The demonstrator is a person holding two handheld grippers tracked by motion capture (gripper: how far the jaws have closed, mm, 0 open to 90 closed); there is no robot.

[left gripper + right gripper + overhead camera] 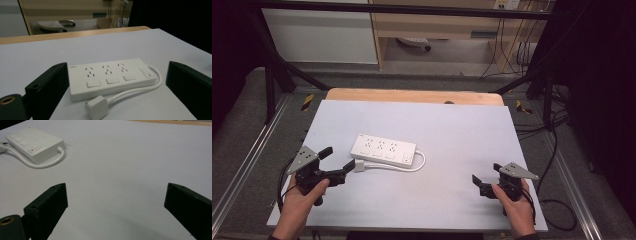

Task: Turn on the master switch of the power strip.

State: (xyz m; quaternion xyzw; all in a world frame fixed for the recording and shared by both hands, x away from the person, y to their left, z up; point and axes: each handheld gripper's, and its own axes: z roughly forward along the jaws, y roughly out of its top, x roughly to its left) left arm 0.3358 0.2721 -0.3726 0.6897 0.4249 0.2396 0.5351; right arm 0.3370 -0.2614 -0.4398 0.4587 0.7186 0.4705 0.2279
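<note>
A white power strip (383,150) lies flat on the pale table (452,125), left of centre, with three socket groups, switches and a red-marked button at its right end. Its short white cable (412,167) loops round to a white plug (360,165) at the strip's near left corner. My left gripper (338,160) is open, held just left of the strip, and the plug (98,107) and strip (110,77) sit between its jaws in the left gripper view. My right gripper (486,175) is open over bare table at the right, with the strip (35,143) far off to its left.
The table's wooden far edge (412,95) runs along the back. A black frame and metal rails (242,165) surround the table. Cables (557,150) trail on the floor at right, and a wooden desk (437,25) stands behind.
</note>
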